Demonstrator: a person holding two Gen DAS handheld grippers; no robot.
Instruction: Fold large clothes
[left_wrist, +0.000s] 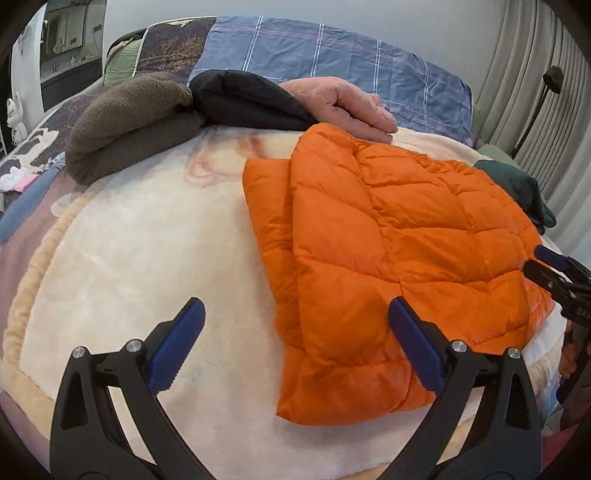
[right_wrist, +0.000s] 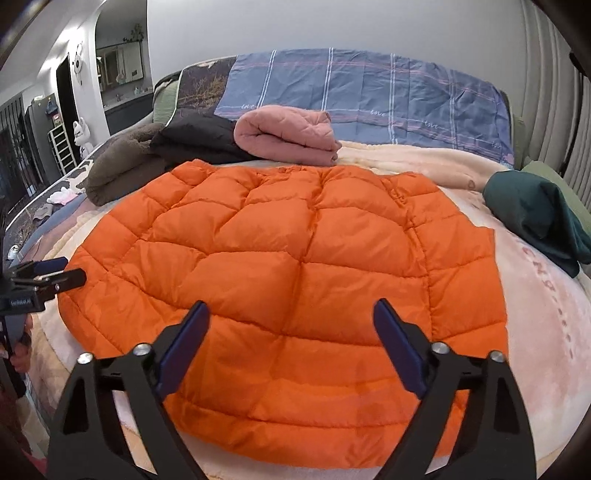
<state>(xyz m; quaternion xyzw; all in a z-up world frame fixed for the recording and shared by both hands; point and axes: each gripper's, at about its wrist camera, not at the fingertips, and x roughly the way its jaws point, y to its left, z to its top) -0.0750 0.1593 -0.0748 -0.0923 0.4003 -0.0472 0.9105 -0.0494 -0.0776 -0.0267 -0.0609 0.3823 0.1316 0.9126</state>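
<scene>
Tongs, left: left tongs (left_wrist: 295, 347) spread wide, nothing pinched; one pad over bare blanket, the other over the near-left hem of the orange jacket (left_wrist: 388, 236).
Tongs, right: right tongs (right_wrist: 291, 350) spread, nothing between the pads; they hover above the jacket's near half, no contact visible.
Jacket position: orange jacket lies flat on the cream blanket (left_wrist: 129, 266) of the bed, directly ahead of and under the right tongs, ahead and to the right of the left tongs. Left edge looks already doubled over into a narrow strip.
Stack beyond: brown fleece (left_wrist: 125, 122), black garment (left_wrist: 243, 99) and pink garment (left_wrist: 343, 103) sit folded past the jacket's far edge; dark green garment (right_wrist: 535, 218) lies to the right of the right tongs.
Risk 1: slick, puffy shell may slide out of the pads if only the top layer is pinched; fold then springs open.
Risk 2: pads may catch the plush blanket together with the hem and drag it up.
Risk 3: uneven lift by the two tongs would skew the fold, or undo the doubled left strip.
Risk 4: a fold carried too far forward could push into the pink garment.
</scene>
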